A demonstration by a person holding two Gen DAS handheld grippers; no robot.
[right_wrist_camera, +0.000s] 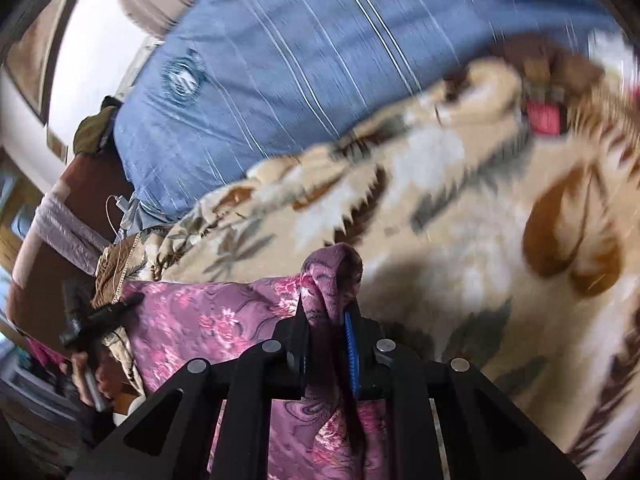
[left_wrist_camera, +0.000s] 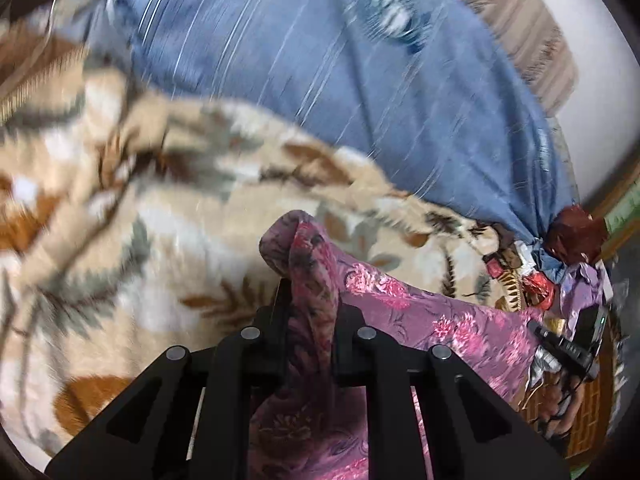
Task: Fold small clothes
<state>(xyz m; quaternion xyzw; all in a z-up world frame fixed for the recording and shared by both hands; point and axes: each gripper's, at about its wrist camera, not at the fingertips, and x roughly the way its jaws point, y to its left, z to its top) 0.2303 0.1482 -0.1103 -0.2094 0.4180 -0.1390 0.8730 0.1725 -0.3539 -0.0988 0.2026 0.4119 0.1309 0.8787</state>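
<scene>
A purple garment with pink flowers is stretched between my two grippers above a bed. My left gripper is shut on one bunched corner of it, which pokes up between the fingers. My right gripper is shut on the other corner of the purple garment, with a blue pad showing on the right finger. The cloth spans sideways from each gripper toward the other. The other gripper shows as a black shape at the cloth's far end in the left wrist view and in the right wrist view.
A cream blanket with brown and grey leaves covers the bed below. A blue striped quilt lies behind it. Mixed clutter sits at the bed's edge. The same quilt and blanket show in the right wrist view.
</scene>
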